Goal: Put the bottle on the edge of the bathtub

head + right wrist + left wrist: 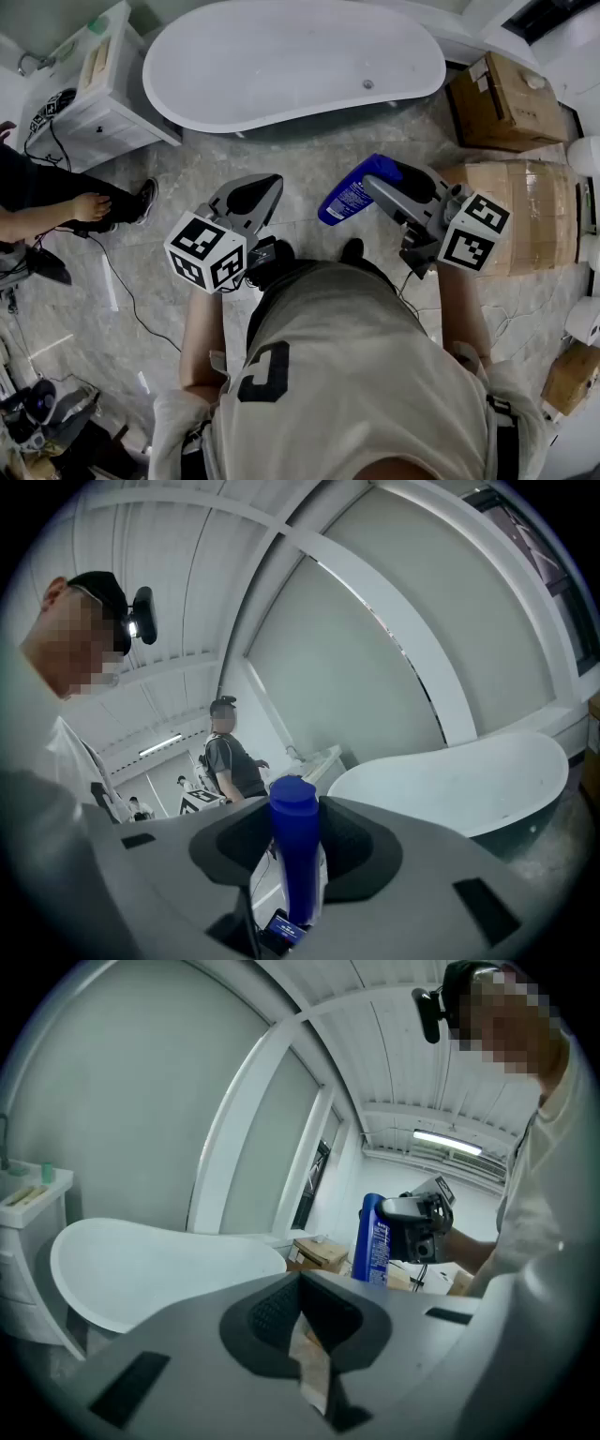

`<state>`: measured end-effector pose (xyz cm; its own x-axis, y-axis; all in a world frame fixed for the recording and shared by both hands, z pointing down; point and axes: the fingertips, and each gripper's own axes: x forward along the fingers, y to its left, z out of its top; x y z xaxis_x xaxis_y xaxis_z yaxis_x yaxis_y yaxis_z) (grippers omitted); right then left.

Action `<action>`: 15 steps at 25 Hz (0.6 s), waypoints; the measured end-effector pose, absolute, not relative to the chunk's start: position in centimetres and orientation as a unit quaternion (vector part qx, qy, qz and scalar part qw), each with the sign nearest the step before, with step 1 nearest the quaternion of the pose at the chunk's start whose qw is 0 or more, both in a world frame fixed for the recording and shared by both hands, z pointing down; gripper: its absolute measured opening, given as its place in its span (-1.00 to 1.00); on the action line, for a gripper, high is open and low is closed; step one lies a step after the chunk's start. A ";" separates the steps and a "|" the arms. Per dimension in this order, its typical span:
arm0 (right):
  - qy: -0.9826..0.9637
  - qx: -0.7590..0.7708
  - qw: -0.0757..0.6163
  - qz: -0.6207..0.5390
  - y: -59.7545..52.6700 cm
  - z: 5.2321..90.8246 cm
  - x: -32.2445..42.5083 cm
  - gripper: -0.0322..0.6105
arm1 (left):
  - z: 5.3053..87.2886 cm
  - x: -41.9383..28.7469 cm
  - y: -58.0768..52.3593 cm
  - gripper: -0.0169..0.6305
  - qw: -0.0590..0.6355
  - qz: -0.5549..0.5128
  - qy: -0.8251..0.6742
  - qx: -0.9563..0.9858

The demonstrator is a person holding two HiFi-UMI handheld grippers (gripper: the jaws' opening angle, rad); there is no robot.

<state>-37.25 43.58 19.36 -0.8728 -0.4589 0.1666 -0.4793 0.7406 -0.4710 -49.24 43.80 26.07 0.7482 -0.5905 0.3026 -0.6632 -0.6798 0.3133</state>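
A blue bottle (349,197) with a printed label is clamped between the jaws of my right gripper (371,184), held in the air above the marble floor, short of the white bathtub (394,94). In the right gripper view the bottle (295,855) stands between the pads of that gripper (296,810), and the bathtub (450,780) lies ahead to the right. My left gripper (263,191) is shut with nothing in it, level with the right one. The left gripper view shows its closed jaws (300,1279), the bathtub (141,1269) to the left and the held bottle (372,1238) to the right.
Cardboard boxes (506,98) and a wrapped carton (534,216) stand on the right. A white cabinet (84,94) sits left of the tub. A seated person's legs (66,202) and a cable (122,291) are on the floor at left. Another person (230,761) stands behind.
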 end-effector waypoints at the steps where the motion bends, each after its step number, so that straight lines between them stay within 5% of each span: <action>1: -0.932 0.247 0.019 0.263 43.8 19.5 -37.1 -0.40 | 26.1 -49.0 44.1 -0.77 0.207 0.088 -0.352 0.909; 15: -0.938 0.207 0.032 0.277 44.2 20.2 -41.7 -0.40 | 25.9 -52.7 45.5 -0.77 0.212 0.089 -0.395 0.890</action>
